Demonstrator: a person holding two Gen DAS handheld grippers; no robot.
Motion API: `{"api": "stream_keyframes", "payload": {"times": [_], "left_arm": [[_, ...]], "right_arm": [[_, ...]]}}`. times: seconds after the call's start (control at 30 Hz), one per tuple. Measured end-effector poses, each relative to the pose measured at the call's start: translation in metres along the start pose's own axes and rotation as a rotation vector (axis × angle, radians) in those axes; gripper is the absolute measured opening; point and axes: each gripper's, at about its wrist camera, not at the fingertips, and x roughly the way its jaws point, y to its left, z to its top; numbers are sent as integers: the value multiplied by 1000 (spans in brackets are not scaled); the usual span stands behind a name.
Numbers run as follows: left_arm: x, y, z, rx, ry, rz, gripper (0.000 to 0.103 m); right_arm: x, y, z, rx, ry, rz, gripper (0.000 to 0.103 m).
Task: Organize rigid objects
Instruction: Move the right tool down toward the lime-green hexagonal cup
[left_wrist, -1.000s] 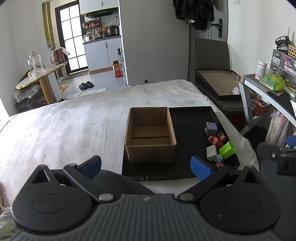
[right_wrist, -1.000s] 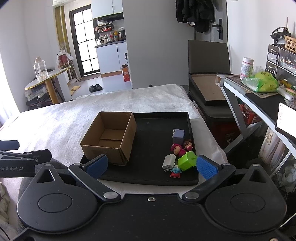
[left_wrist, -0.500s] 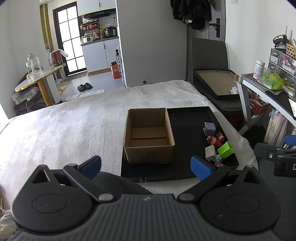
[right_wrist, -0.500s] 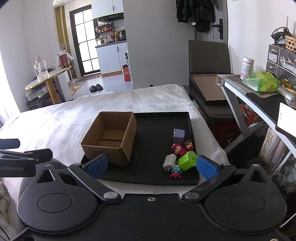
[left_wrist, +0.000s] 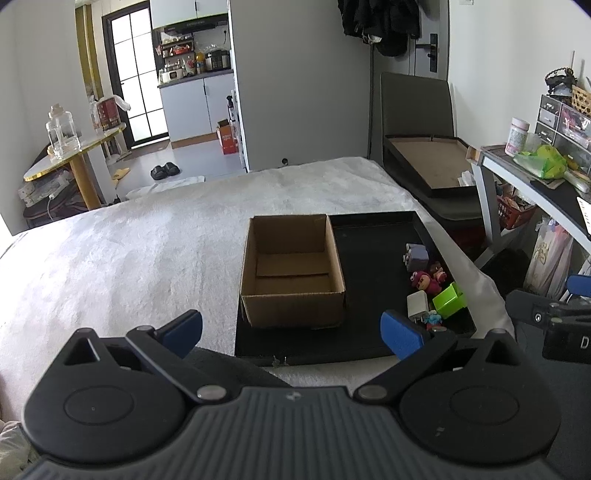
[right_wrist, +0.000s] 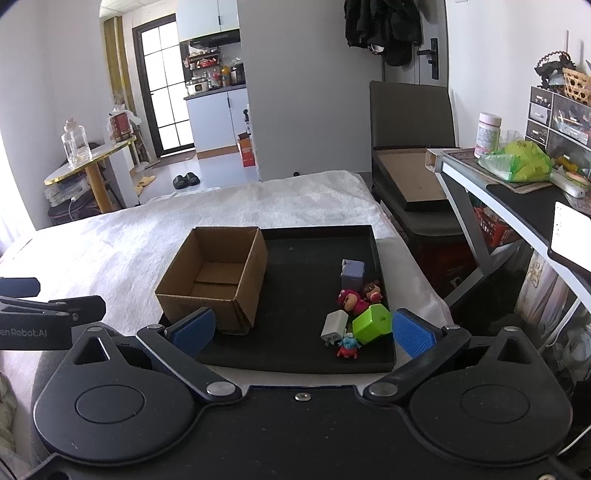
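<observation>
Left wrist view takes in a bed (left_wrist: 147, 251) spread with a white fuzzy blanket, and a black tray (left_wrist: 373, 332) lying on it toward the right side. On the tray's left half stands a cardboard box (left_wrist: 291, 273), open at the top, with only its bottom flaps showing inside. Along the tray's right edge sits a small cluster of toys: a lilac cube (left_wrist: 416, 254) farthest back, two pink and red dolls (left_wrist: 428, 278) just in front of it, then a white charger plug (left_wrist: 417, 304) beside a lime green block (left_wrist: 448, 301), and a tiny blue and red figure (left_wrist: 432, 318) nearest.

Both pairs of tongs hang short of the tray's near edge, touching nothing. The left tongs (left_wrist: 291, 328) are spread wide with nothing between the blue pads, and the right tongs (right_wrist: 302, 330) are spread just as wide, framing the box corner and the toys.

Beyond the bed, the right wrist view shows a dark chair (right_wrist: 410, 122) carrying a flat brown board (right_wrist: 410, 177), and a worktop (right_wrist: 517, 199) along the right wall with a white jar (right_wrist: 488, 134), a green plastic bag (right_wrist: 521, 162) and small drawers. Black clothing hangs by a door. To the left a round gold-rimmed table (right_wrist: 88, 162) holds a glass bottle (right_wrist: 75, 146); black slippers (right_wrist: 186, 180) lie on the floor before a kitchen doorway.
</observation>
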Motion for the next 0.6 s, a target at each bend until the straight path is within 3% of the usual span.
{"api": "stream_keyframes", "payload": {"times": [0.6], "left_arm": [[57,-15,6,19,96,9,102]], "right_arm": [[47,-27,-6,55,77,-19,103]]}}
